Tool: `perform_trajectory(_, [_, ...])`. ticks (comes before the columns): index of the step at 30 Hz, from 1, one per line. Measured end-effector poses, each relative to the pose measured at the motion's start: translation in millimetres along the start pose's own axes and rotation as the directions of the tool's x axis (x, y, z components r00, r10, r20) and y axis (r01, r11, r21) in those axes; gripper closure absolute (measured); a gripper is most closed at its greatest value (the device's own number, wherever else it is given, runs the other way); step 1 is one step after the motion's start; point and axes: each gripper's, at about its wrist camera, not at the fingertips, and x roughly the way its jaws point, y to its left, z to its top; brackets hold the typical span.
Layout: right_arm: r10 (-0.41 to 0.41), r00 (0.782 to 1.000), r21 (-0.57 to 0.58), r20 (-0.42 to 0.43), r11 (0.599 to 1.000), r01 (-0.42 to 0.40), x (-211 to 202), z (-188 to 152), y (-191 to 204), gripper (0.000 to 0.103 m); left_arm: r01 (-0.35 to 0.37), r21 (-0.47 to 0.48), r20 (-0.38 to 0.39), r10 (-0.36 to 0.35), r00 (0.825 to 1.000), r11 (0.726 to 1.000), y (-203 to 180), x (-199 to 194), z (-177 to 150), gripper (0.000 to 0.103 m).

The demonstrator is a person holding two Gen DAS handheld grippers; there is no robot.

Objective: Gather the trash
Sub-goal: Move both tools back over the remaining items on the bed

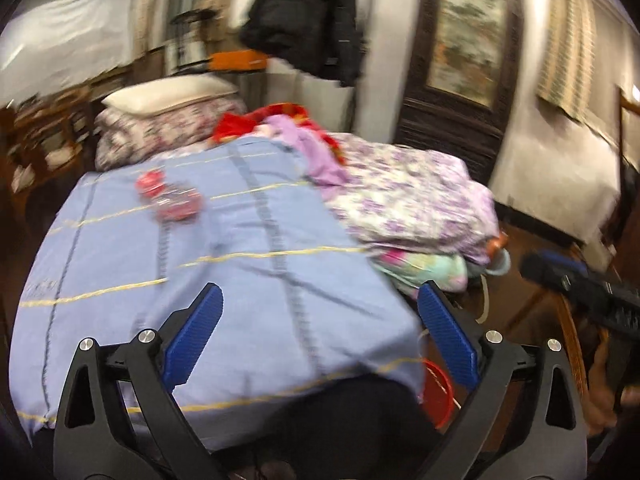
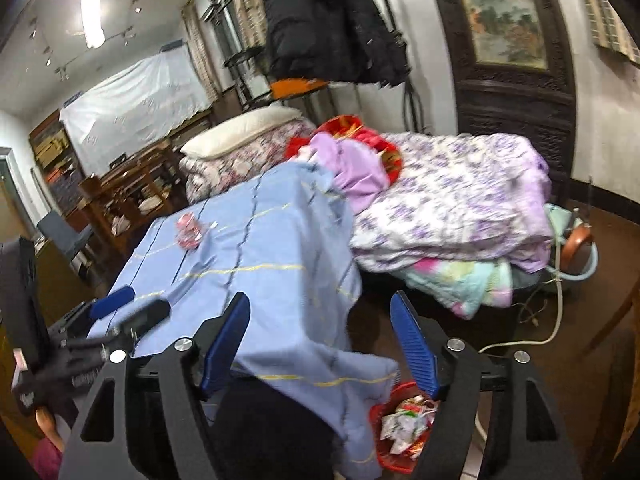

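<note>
Red bin (image 2: 394, 432) beside blue-covered table (image 2: 256, 248) holding crumpled wrappers (image 2: 404, 420), left tool (image 1: 320, 332) and right tool (image 2: 320, 344) spread wide, empty.

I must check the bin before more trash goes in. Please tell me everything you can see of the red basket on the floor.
The red basket is a small bin that looks like plastic mesh. It stands upright on the floor at the near corner of the blue sheet, whose hanging edge covers part of its rim. It already holds crumpled white and red wrappers. No fingers touch it.
</note>
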Motion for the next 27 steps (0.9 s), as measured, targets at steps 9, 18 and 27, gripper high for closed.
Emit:
perform_trajectory(9, [0.038,0.994,-0.057,-0.100,0.997,-0.043,80,-4,69,0.026,-0.148,-0.197,-0.029,0.146,0.989,0.969,115,27,19,0.009])
perform_trajectory(18, [-0.052,0.998,-0.172,-0.021,0.984,0.048,141,-9,123,0.024,-0.229,-0.137,-0.015,0.230,0.973,0.964,146,70,60,0.008])
perform_trajectory(27, [-0.067,0.997,-0.145,0.041,0.987,0.073,155,-22,122,0.024,-0.190,-0.162,-0.100,0.176,0.979,0.968,167,121,62,0.008])
